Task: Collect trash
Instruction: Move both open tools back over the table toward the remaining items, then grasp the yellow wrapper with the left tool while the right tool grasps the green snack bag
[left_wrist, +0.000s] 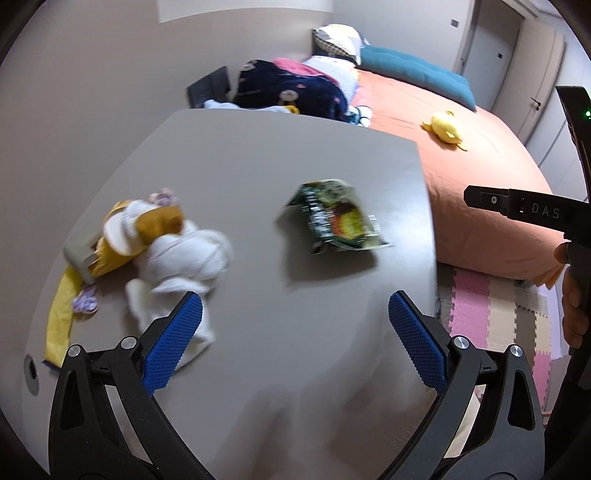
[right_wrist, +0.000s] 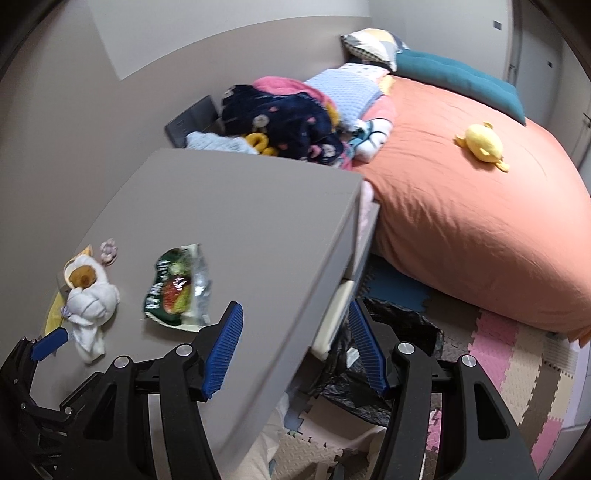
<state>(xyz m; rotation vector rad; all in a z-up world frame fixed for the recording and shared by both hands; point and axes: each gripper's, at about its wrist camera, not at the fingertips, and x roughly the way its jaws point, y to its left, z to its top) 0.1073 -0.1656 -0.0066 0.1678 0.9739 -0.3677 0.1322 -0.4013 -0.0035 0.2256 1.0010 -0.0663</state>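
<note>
Lying ahead of open left gripper (left_wrist: 295, 314) jaws: snack wrapper (left_wrist: 336, 218).

Snack wrapper (left_wrist: 338, 218) motion-blurred; its print unreadable.

A grey counter (left_wrist: 258, 155) carries a crumpled green snack wrapper (left_wrist: 336, 218) near its middle and a white and yellow plush toy (left_wrist: 162, 240) toward its left edge, the two apart. Beside it, an orange bed (right_wrist: 461, 229) holds a yellow plush (right_wrist: 482, 146), a teal cushion (right_wrist: 461, 79) and heaped clothes (right_wrist: 288, 122).
</note>
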